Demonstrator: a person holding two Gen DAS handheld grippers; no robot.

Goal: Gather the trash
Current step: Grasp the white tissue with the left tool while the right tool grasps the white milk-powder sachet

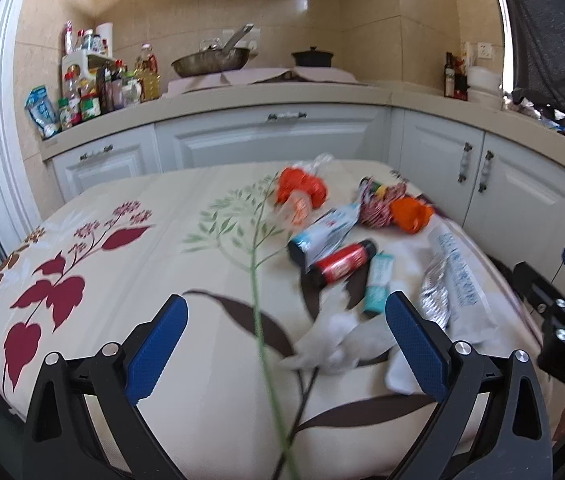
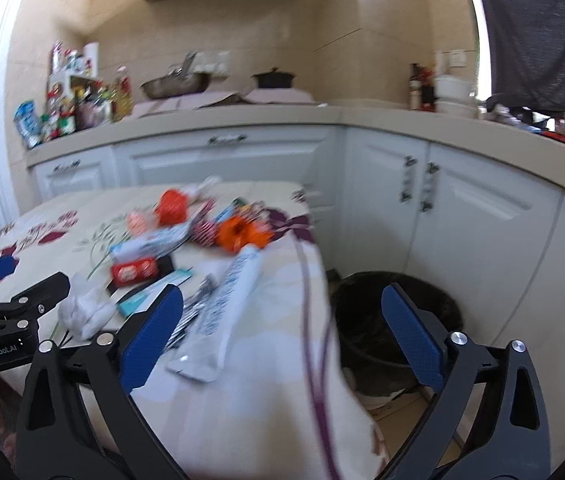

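Since nothing had been picked yet, both the left gripper (image 1: pixel 286 344) and right gripper (image 2: pixel 282 336) hung with jaws spread and empty; wrappers (image 1: pixel 324 234) littered the tablecloth (image 1: pixel 122 264), the bin (image 2: pixel 366 320) waiting just beside.

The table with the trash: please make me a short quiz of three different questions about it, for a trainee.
1. True or false: the left tongs are shut on the crumpled white tissue.
2. Multiple choice: where is the black trash bin? A) on the table B) on the floor beside the table's right edge C) on the counter
3. Fill in: the red and black tube lies between the silver-blue wrapper and the small ____ packet.

Key: 1. False; both tongs, also the right tongs, are open and hold nothing. 2. B. 3. teal.
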